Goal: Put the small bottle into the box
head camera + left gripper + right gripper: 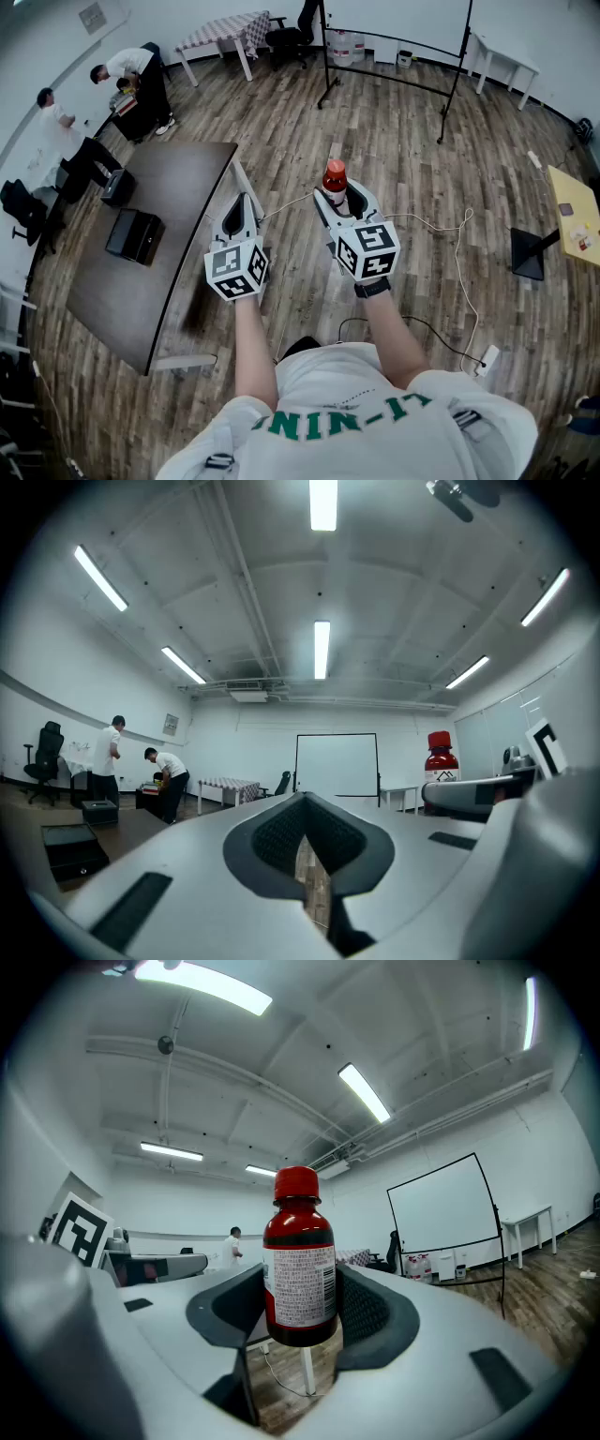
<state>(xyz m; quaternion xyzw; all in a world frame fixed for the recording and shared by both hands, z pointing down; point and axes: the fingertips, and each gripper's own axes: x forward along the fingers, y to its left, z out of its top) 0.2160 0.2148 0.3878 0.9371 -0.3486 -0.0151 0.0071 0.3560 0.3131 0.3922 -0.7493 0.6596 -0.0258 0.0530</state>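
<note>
A small dark-red bottle (335, 176) with a red cap and a white label stands upright between the jaws of my right gripper (336, 192), held in the air over the wooden floor. In the right gripper view the bottle (299, 1260) fills the gap of the right gripper (300, 1309), and both pads press on its sides. My left gripper (240, 208) hovers beside it at the same height, shut and holding nothing (305, 841). The left gripper view shows the bottle (441, 757) at the right. A black open box (134, 234) sits on the dark table (178, 187) to my left.
A second black case (117, 186) lies further back on the table. Two people (131, 80) stand at the far left by a checkered table (225, 33). A screen stand (394, 56) rises ahead, a white cable (457, 262) runs over the floor, and a yellow table (577, 211) stands at right.
</note>
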